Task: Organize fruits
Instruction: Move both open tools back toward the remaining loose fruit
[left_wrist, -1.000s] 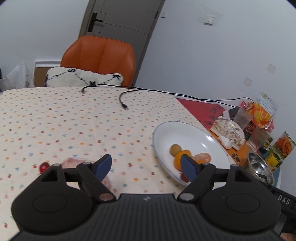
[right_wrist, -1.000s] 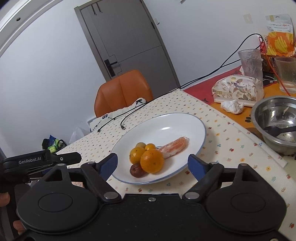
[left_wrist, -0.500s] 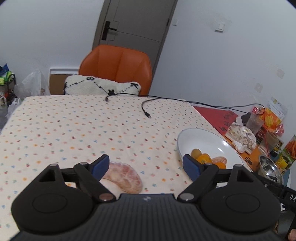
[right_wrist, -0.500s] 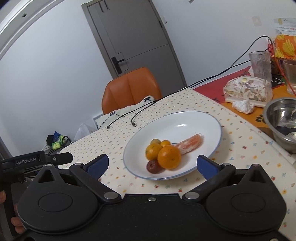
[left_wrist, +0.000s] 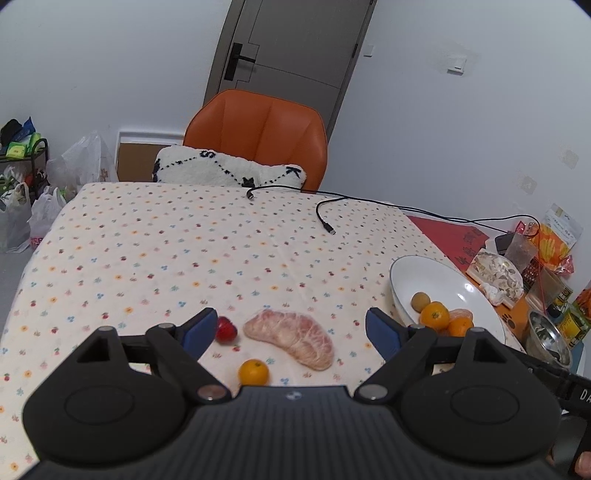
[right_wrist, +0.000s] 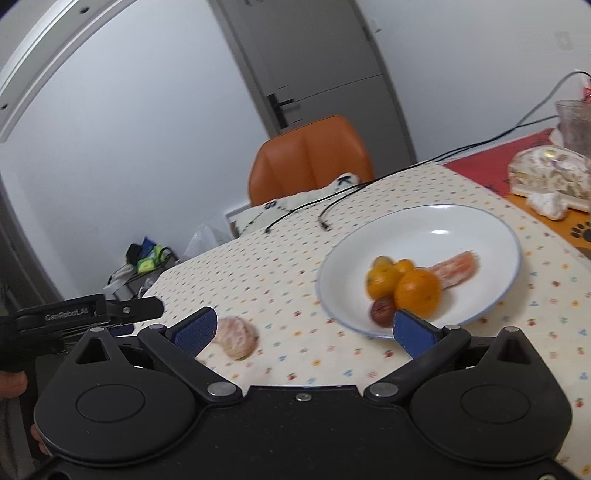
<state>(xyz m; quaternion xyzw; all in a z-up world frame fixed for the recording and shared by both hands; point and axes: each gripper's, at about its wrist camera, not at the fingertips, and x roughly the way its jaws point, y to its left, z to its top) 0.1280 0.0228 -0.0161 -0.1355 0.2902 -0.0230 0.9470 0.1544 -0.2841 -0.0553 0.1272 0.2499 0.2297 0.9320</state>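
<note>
A peeled pink pomelo wedge (left_wrist: 291, 338) lies on the dotted tablecloth between the fingers of my open left gripper (left_wrist: 291, 330). A small red fruit (left_wrist: 225, 329) sits by its left fingertip and a small orange (left_wrist: 253, 372) just in front of the gripper body. The white plate (left_wrist: 443, 280) to the right holds oranges (left_wrist: 435, 315), a brownish-green fruit (left_wrist: 420, 301) and a peeled segment. In the right wrist view my right gripper (right_wrist: 308, 330) is open and empty, with the plate (right_wrist: 480, 225) ahead on the right, an orange (right_wrist: 417, 293) and a dark fruit (right_wrist: 382, 311) in it, and the pomelo wedge (right_wrist: 236, 338) by its left finger.
An orange chair (left_wrist: 258, 136) with a white cushion (left_wrist: 229, 171) stands at the far table edge. Black cables (left_wrist: 327, 218) cross the cloth. A steel bowl (left_wrist: 548, 338), a glass, snack packets and a tissue pack (left_wrist: 498, 271) crowd the right edge. Bags stand on the floor at left.
My left gripper has pulled back and swung left, bringing the pomelo wedge, red fruit and small orange between its fingers. My right gripper has swung left; the plate has moved right in its view.
</note>
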